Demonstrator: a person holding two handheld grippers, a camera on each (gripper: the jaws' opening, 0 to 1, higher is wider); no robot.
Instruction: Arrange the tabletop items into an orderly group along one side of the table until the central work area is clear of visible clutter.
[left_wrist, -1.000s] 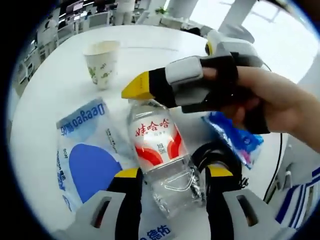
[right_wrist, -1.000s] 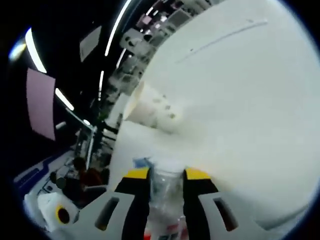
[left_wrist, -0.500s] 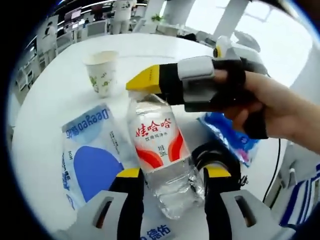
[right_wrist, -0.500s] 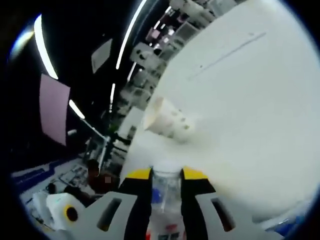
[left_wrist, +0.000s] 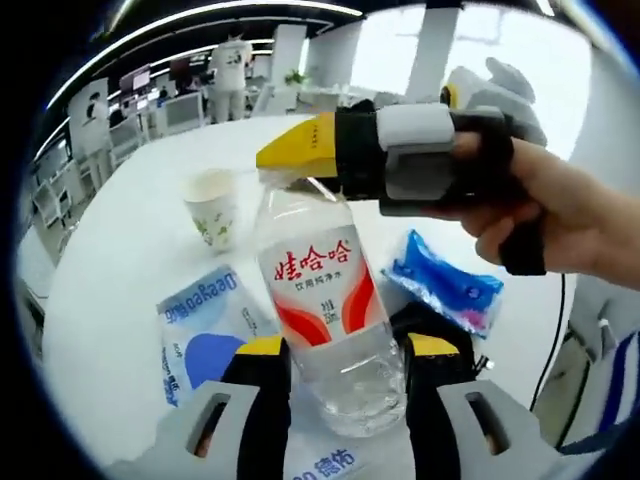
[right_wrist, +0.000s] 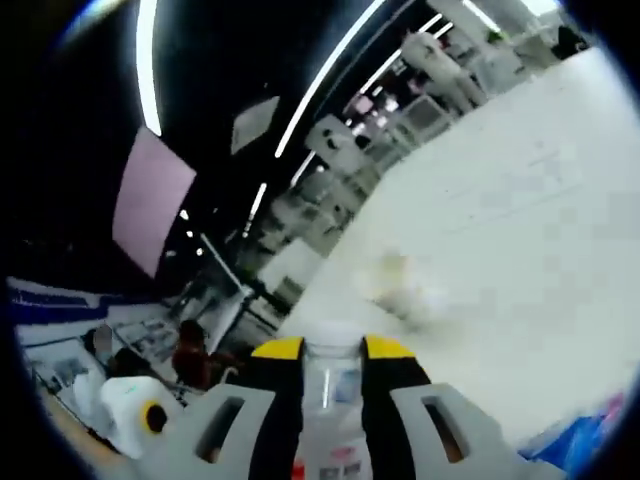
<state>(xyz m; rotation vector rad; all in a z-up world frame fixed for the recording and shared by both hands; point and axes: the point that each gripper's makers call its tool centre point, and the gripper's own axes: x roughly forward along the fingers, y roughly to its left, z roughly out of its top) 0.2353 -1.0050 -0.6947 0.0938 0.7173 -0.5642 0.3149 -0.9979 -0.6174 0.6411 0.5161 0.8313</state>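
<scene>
A clear water bottle (left_wrist: 320, 290) with a red and white label is held above the white table (left_wrist: 120, 260). My left gripper (left_wrist: 345, 352) is shut on its lower body, yellow-tipped jaws on either side. My right gripper (left_wrist: 305, 158), held by a hand (left_wrist: 570, 215), comes in from the right and is shut on the bottle's neck. In the right gripper view the bottle's neck and cap (right_wrist: 331, 352) sit between that gripper's (right_wrist: 332, 350) jaws. A paper cup (left_wrist: 213, 205) stands beyond the bottle and shows blurred (right_wrist: 400, 285) in the right gripper view.
A blue and white packet (left_wrist: 205, 325) lies flat on the table left of the bottle. A crumpled blue packet (left_wrist: 440, 282) lies to the right, above a coil of black cable (left_wrist: 425, 318). The table (right_wrist: 520, 230) stretches far beyond the cup. Office desks stand in the background.
Both grippers have lifted the bottle off the table and stood it more upright. The table, cup and packets now look farther away. Both grips are unchanged.
</scene>
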